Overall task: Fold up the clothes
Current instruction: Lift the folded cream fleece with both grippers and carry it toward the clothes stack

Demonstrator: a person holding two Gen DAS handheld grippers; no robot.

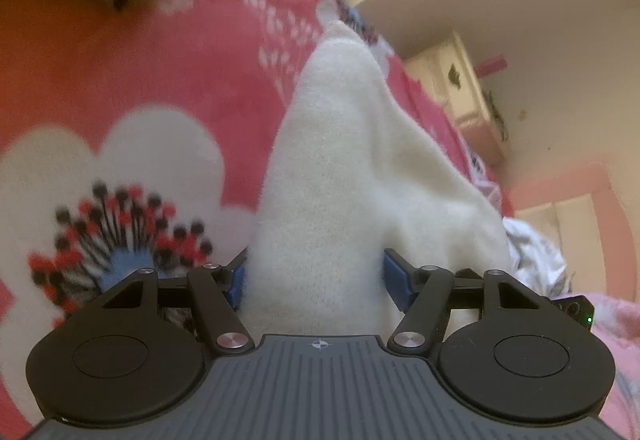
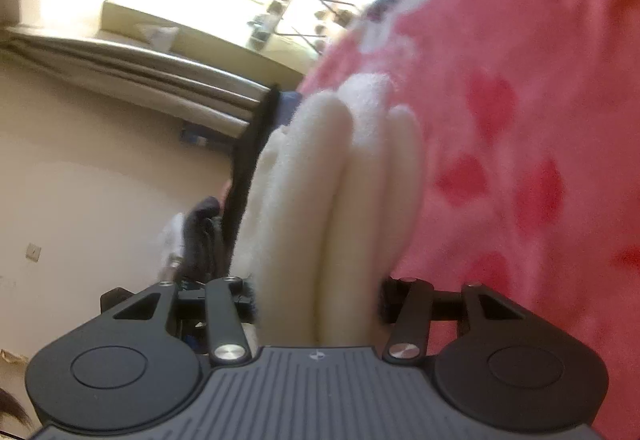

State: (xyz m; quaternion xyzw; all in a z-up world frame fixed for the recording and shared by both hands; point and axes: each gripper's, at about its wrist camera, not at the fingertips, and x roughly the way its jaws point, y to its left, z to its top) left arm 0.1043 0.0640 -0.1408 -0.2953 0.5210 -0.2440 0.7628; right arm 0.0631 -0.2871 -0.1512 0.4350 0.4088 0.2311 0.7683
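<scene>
A cream knit garment (image 1: 332, 168) runs away from my left gripper (image 1: 316, 280), which is shut on a thick bunch of it; only the blue pads (image 1: 396, 280) show at either side. The cloth hangs taut just above a pink fleece blanket (image 1: 120, 72). In the right wrist view the same cream garment (image 2: 320, 200) lies in several stacked folds between the jaws of my right gripper (image 2: 316, 300), shut on it. The fingertips of both grippers are hidden by cloth.
The pink blanket has a white flower print (image 1: 116, 200) and fills the right of the right wrist view (image 2: 520, 160). A black bar (image 2: 252, 160) stands beside the folds. There is a black device with a green light (image 1: 576, 308), white patterned fabric (image 1: 536, 252), a beige wall (image 2: 100, 200) and a cabinet (image 1: 460, 80).
</scene>
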